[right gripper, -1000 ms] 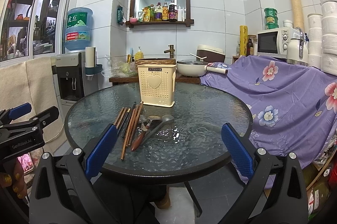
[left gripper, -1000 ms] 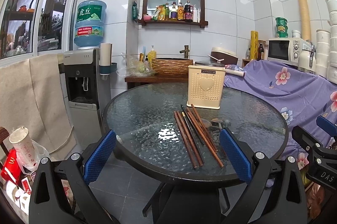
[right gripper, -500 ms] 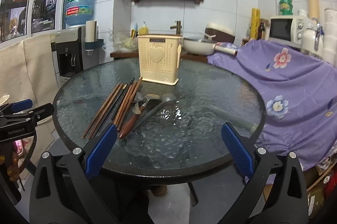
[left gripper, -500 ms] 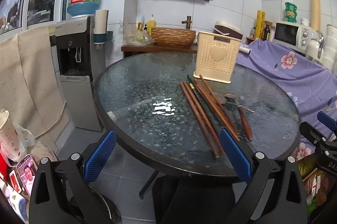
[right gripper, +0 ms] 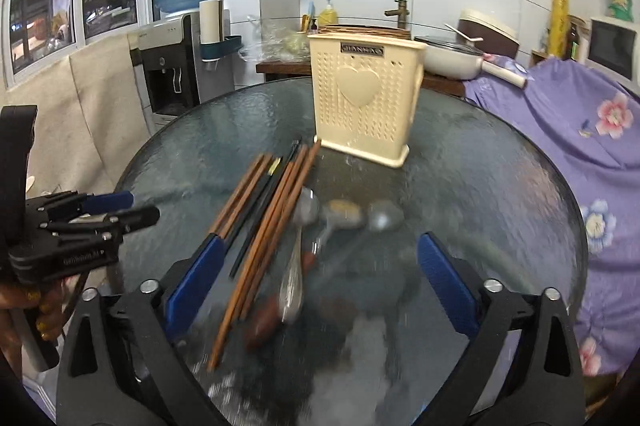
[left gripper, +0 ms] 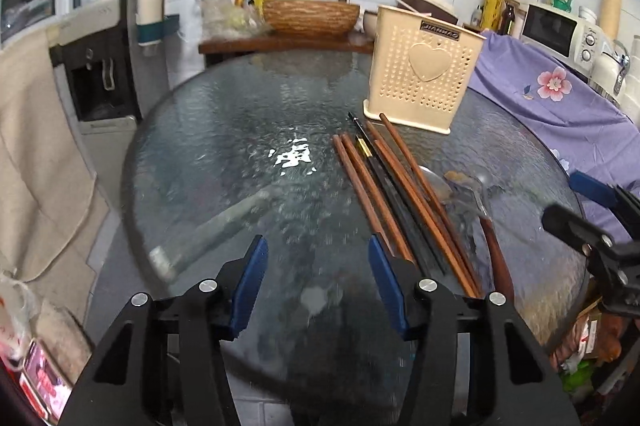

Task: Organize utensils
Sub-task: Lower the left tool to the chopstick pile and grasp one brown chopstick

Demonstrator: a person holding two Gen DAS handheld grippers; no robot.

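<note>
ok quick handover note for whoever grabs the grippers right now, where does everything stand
Left gripper: empty, jaws closing, just left of the chopsticks' near ends.
Right gripper: empty, jaws closing slightly, over the spoons and chopsticks.
Holder: cream, upright at the far side of the glass table, just beyond the chopstick tips.
Done: nothing visibly put away; holder's inside unseen.
Left: move chopsticks and spoons into the holder.

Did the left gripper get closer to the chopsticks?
Yes. The left gripper has come forward over the glass table, toward the chopsticks and the cream utensil holder; its jaws are closing, empty.
</note>
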